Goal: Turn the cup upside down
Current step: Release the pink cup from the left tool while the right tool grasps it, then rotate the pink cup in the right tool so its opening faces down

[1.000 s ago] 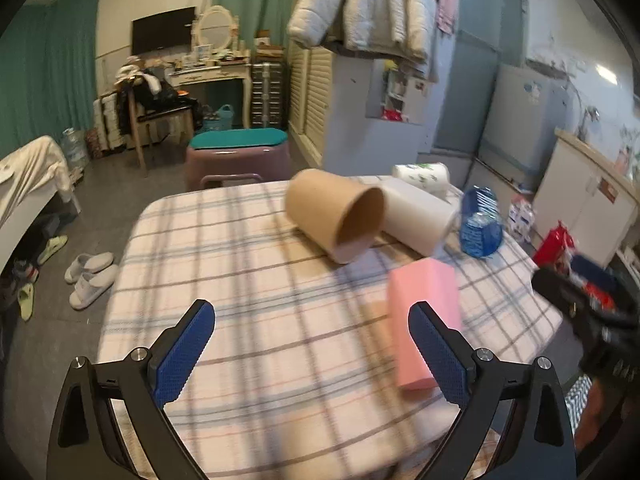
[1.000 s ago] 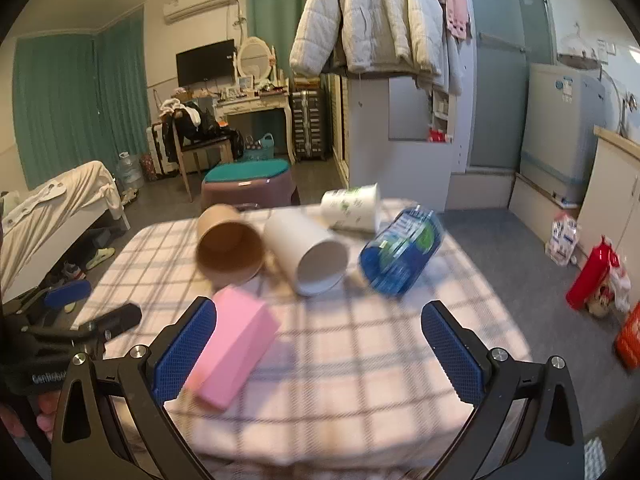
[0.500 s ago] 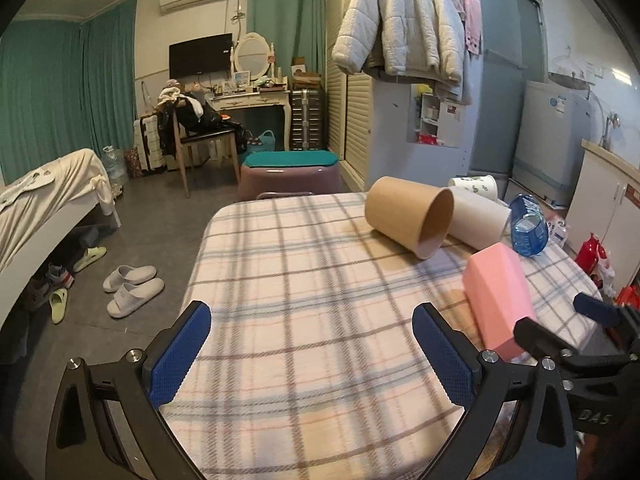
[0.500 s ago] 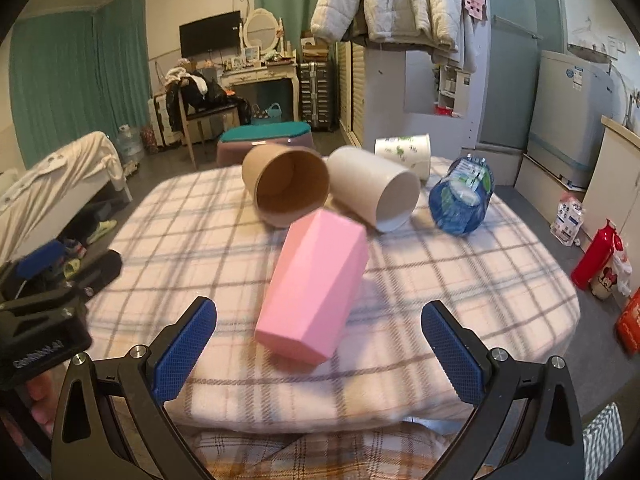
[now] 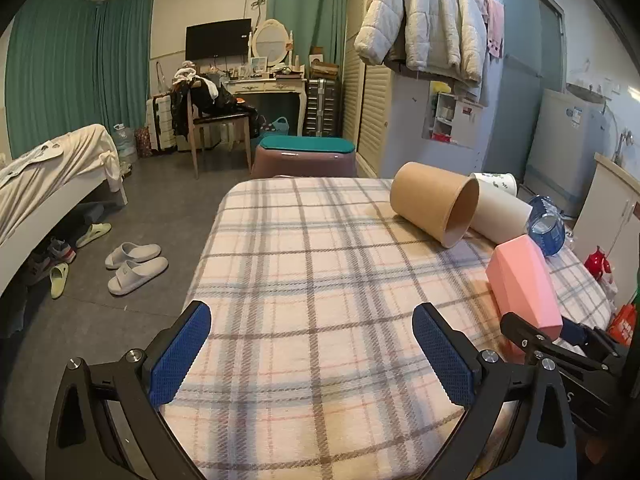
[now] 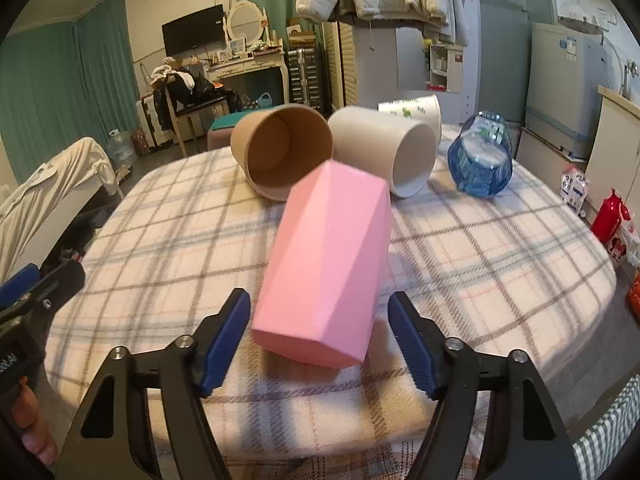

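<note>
A pink faceted cup (image 6: 326, 268) lies on its side on the plaid-covered table (image 6: 500, 264), closed base toward me. My right gripper (image 6: 320, 340) is open, its blue pads on either side of the cup's base, apart from it. In the left wrist view the pink cup (image 5: 524, 284) lies at the right with the right gripper's fingers (image 5: 532, 336) at its near end. My left gripper (image 5: 312, 352) is open and empty over the table's near left part.
Behind the pink cup lie a brown paper cup (image 6: 280, 152), a white cup (image 6: 396, 152), a printed paper cup (image 6: 416, 110) and a blue glass (image 6: 480, 160), all on their sides. A stool (image 5: 306, 156) stands past the far edge.
My right gripper has moved forward to the pink cup and narrowed, so its pads now flank the cup's base. My left gripper has drawn back and to the left.
</note>
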